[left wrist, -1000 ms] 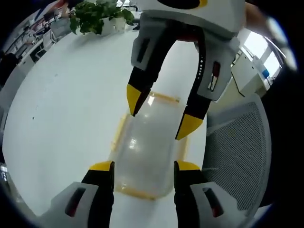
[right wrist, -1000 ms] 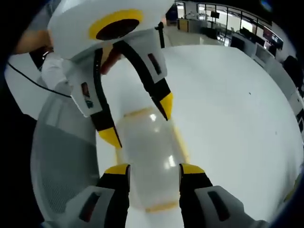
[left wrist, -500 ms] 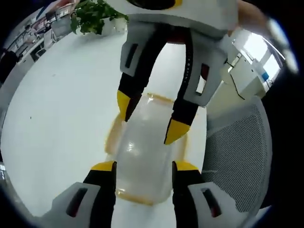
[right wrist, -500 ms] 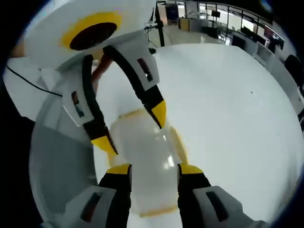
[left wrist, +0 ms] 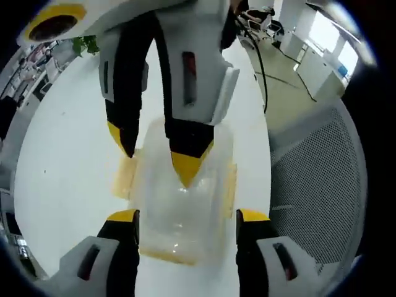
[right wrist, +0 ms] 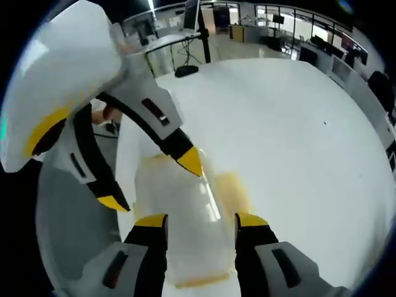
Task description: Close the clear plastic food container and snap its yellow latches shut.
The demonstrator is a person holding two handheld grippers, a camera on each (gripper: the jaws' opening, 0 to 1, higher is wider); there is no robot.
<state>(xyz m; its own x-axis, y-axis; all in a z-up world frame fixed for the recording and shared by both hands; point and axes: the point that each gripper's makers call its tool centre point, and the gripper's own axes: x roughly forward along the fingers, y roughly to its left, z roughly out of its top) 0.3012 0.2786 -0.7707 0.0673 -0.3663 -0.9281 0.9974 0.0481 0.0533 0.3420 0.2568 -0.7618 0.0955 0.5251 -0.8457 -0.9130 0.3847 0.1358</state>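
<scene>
Lying on the white bench (left wrist: 68, 167) in the left gripper view, the clear container (left wrist: 179, 204) is sitting between the left gripper (left wrist: 185, 216)'s parted fingers, gripping nothing; the right gripper (left wrist: 158, 158) is hovering above. In the right gripper view, the right gripper (right wrist: 198, 219) is gaping around the container (right wrist: 179, 229), unclamped

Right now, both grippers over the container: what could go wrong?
1. The clear container sits near the table edge by the mesh chair; a push could slide it off.
2. The right gripper and left gripper crowd it and may collide.
3. The yellow latch looks splayed outward.
</scene>
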